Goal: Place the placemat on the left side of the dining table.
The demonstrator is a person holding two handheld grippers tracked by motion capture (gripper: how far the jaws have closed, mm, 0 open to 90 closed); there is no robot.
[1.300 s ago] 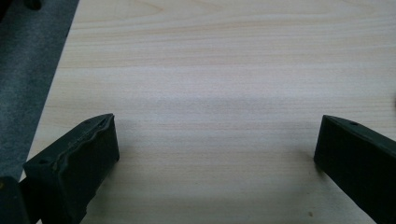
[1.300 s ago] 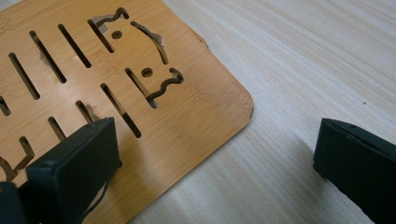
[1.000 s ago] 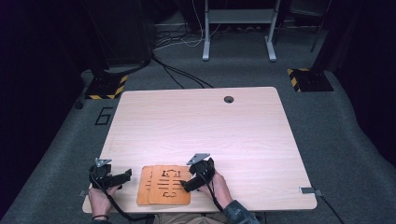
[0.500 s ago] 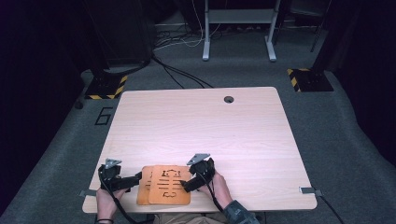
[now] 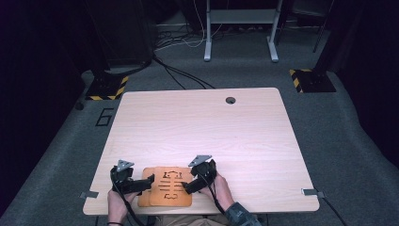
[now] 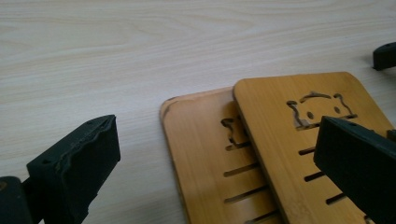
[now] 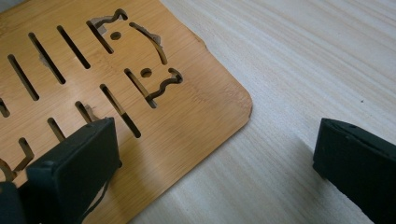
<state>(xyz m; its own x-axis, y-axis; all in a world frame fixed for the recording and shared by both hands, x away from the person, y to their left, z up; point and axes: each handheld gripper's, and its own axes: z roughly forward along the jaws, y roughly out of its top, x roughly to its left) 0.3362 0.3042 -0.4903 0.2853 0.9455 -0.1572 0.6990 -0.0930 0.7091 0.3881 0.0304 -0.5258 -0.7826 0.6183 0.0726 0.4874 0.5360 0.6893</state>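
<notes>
Bamboo trivets (image 5: 170, 186) flanked by two low, open grippers.

High view: your table (image 5: 202, 136) is evenly lit from overhead, with a pale glare patch on its right half; the floor around it falls off to near black at the frame edges. The picture is soft and low in detail. Left gripper view: bamboo mats (image 6: 261, 154) are sharp, near jaws blurred. Right gripper view: your mat (image 7: 116, 84) is bright, and a soft shadow lies under the right-hand jaw on the wood
</notes>
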